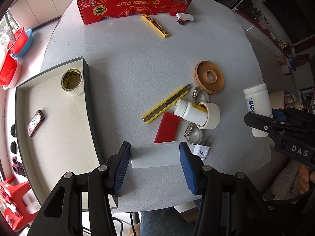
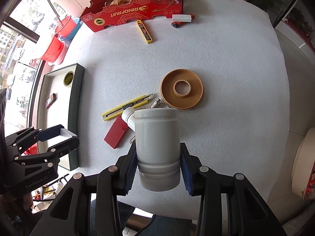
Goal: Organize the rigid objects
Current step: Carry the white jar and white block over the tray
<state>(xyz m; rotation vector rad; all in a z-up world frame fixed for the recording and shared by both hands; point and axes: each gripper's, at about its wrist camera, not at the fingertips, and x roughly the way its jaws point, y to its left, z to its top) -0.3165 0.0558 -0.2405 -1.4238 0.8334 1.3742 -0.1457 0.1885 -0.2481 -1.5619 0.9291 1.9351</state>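
Note:
My left gripper is shut on a white block and holds it above the table, just right of the dark-rimmed tray. The tray holds a tape roll and a small dark box. My right gripper is shut on a large white jar, cap toward the camera, raised over the pile. It also shows in the left wrist view. On the table lie a yellow utility knife, a red box, a small white bottle inside a tape roll and a tan ring dish.
A red cardboard fruit box stands at the far edge, with a yellow blade case, a white block and a lighter near it. Hose clamps and a white plug lie by the pile. Red buckets stand on the floor, left.

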